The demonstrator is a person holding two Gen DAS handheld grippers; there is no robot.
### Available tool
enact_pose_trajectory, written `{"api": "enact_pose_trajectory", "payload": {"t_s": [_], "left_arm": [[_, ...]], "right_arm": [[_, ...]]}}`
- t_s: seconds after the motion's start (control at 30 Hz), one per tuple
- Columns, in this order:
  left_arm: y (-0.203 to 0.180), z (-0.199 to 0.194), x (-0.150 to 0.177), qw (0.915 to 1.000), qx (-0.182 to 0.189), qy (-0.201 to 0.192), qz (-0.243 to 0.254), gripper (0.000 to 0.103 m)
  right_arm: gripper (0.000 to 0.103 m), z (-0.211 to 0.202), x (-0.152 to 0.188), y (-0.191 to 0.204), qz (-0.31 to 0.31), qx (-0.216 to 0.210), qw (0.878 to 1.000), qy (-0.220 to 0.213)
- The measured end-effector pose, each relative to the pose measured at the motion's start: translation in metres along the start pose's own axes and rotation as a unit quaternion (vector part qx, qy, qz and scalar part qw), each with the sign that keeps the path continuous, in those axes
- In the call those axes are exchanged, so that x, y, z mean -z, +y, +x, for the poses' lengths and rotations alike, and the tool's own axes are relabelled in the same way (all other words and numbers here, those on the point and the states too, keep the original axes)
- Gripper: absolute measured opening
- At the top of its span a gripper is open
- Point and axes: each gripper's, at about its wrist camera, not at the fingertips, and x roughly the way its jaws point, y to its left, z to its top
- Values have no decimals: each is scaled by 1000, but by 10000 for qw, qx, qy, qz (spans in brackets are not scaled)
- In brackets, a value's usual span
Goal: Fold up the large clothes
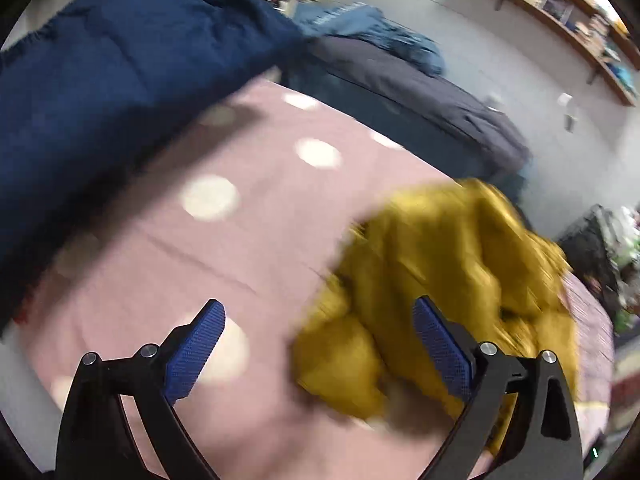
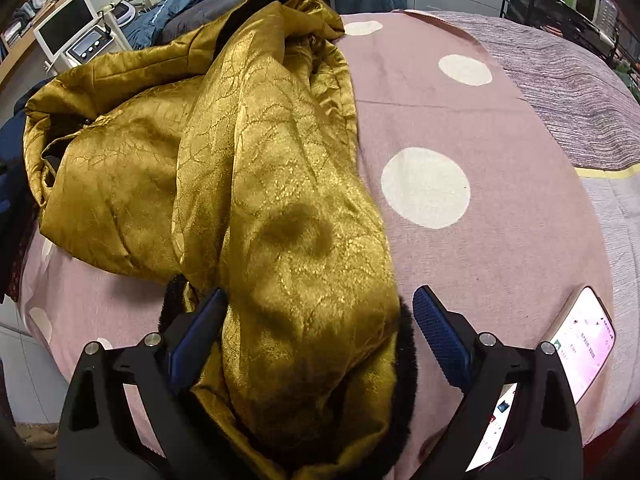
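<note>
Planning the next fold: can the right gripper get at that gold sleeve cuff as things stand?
Probably yes: the right gripper stands open with the gold sleeve and its black fur cuff already between its fingers, nothing covering them.

Likely a bedroom: polka-dot bedspread (image 2: pixel 500 128), heaped quilts (image 1: pixel 120 64), wall shelf (image 1: pixel 560 12).

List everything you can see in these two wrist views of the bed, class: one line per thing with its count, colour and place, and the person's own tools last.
Shiny gold patterned garment with black furry trim: one, gold, crumpled on the bed.
Pink bedcover with cream dots: one, pink, under the garment.
Dark blue padded coat: one, navy, far side of the bed in the left view.
Lit smartphone: one, pinkish-white screen, bed's near right edge.
Small monitor with white frame: one, shelf at upper left.
Left gripper: one, black with blue pads, open above the cover, nothing between them.
Right gripper: one, same colours, open astride the garment's trimmed end.
</note>
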Motion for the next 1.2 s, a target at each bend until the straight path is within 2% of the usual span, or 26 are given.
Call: {"api": "enact_pose_trajectory", "payload": {"t_s": [0.17, 0.2, 0.3, 0.33, 0.4, 0.47, 0.53, 0.57, 0.67, 0.8, 0.87, 0.97, 1.07, 1.1, 1.13, 1.17, 1.2], "left_arm": [[-65, 13, 53, 9976, 401, 301, 477, 97], [-79, 25, 59, 9968, 263, 369, 654, 97], [-102, 54, 75, 9936, -470, 272, 991, 95], [-103, 66, 80, 9926, -595, 367, 990, 91], [-98, 83, 83, 9943, -431, 584, 786, 68], [-90, 98, 88, 9938, -212, 915, 588, 32], [-87, 100, 88, 9935, 108, 998, 529, 16], [-89, 94, 85, 9941, 136, 897, 601, 12], [-94, 67, 72, 9952, 227, 518, 799, 8], [-88, 16, 35, 9957, 239, -100, 892, 6], [-90, -18, 11, 9929, 78, -564, 1043, 6], [-90, -64, -29, 9825, -395, -1323, 1253, 6], [-86, -83, -89, 9646, -1136, -1914, 1418, 6], [-84, -77, -109, 9543, -1545, -2081, 1485, 6], [-79, -66, -127, 9488, -1807, -2116, 1497, 8], [-69, -53, -138, 9435, -2185, -2009, 1476, 14], [-62, -34, -150, 9404, -2526, -1731, 1480, 18]], "right_arm": [[93, -1, 0, 14, -214, 27, 9998, -48], [93, -2, 1, 15, -240, 46, 9997, -67], [93, -7, 5, 14, -199, 16, 9998, -93], [93, -10, 9, 14, -179, 12, 9998, -101], [93, -12, 12, 11, -149, 18, 9998, -115], [93, -12, 16, 8, -121, 27, 9999, -109], [85, -9, 18, 4, -78, -14, 10000, -59], [84, -8, 18, 3, -54, -37, 10000, -39], [78, -8, 17, 7, -111, -21, 9999, -71], [77, -9, 15, 13, -301, 100, 9994, -126], [77, -9, 16, 14, -316, 108, 9993, -140], [74, -8, 16, 10, -273, 91, 9995, -124], [73, -6, 15, 6, -204, 75, 9997, -89], [73, -6, 15, 6, -181, 68, 9998, -83], [73, -6, 15, 5, -178, 68, 9998, -79], [73, -5, 14, 5, -193, 84, 9997, -79], [72, -5, 13, 6, -208, 98, 9997, -84]]}}
